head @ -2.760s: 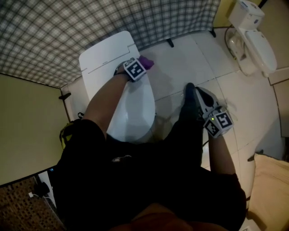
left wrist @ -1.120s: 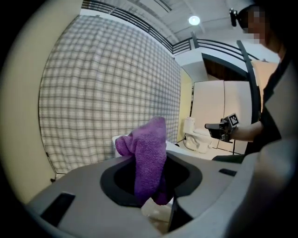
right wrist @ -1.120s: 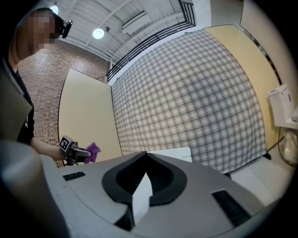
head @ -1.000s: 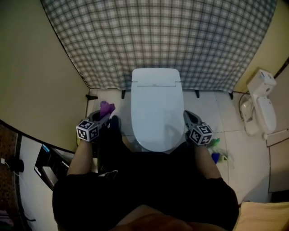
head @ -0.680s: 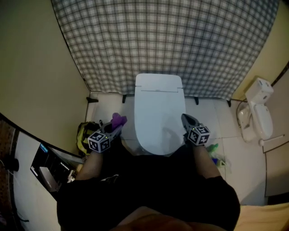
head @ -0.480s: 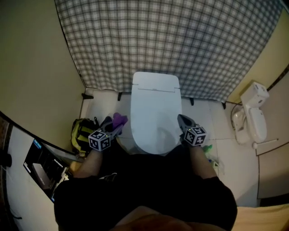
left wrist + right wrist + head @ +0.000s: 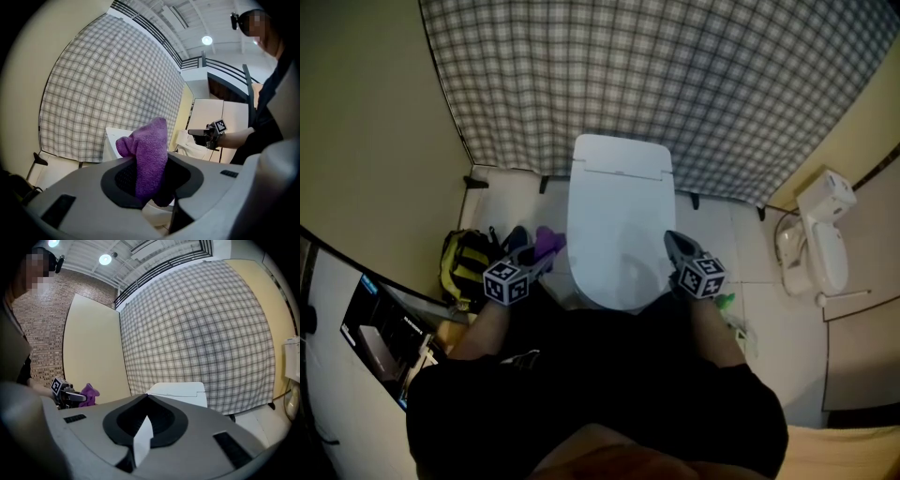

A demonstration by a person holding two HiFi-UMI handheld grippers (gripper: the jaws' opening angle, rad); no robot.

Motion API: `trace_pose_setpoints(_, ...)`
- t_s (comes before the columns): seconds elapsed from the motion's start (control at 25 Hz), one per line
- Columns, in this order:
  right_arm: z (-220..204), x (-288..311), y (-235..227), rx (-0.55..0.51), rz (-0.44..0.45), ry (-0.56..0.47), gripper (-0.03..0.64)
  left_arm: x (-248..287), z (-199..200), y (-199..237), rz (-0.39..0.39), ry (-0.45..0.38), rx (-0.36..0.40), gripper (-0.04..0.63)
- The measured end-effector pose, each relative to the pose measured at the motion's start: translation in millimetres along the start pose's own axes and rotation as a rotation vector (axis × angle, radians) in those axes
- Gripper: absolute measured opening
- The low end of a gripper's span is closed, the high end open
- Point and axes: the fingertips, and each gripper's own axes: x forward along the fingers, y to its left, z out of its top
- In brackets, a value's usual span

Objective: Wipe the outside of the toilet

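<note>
Against the checked wall [image 7: 656, 84], one white toilet [image 7: 619, 220] stands with its lid down, and the person faces its front end with two claws, one on either side of it.

Left of the toilet's bowl, the left claw [image 7: 539, 258] is held just beside the rim. It is clamped on a single purple cloth [image 7: 548, 242]. In the left gripper view the cloth stands up from between the jaws in a bunched fold, with its lower end hanging down through them. From the head view I cannot tell whether the cloth touches the toilet's side.

Right of the toilet, the right claw [image 7: 675, 246] sits close to the bowl's front corner and points toward the wall. Its jaws are closed tip to tip with nothing between them. From the head view it is not clear whether it touches the toilet.

Further left of the toilet, beyond the left claw, one yellow and black bag [image 7: 464, 262] lies on the floor by the side wall. Just right of the toilet, behind the right claw, a small green object [image 7: 724, 302] lies on the tiles. Well to the right of the toilet, a second white fixture [image 7: 820, 239] stands against the right-hand wall.
</note>
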Motion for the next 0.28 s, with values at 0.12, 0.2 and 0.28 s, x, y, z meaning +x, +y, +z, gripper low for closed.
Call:
trace_pose_setpoints(0.12, -2.7, 0.4, 2.3, 0.001, 0.007, 0.001, 0.0, -0.2, -1.6, 0.2, -0.002, -0.003, -0.01, 0.124)
trace_pose_setpoints(0.2, -5.2, 1.1, 2.6, 0.003, 0.008, 0.004, 0.0, 0.3, -3.9, 1.9, -0.004, -0.004, -0.022, 0.124)
trace_pose_setpoints(0.28, -7.8, 1.9, 2.0, 0.003, 0.008, 0.009, 0.0, 1.7, -6.6, 2.9, -0.008, -0.004, -0.033, 0.124)
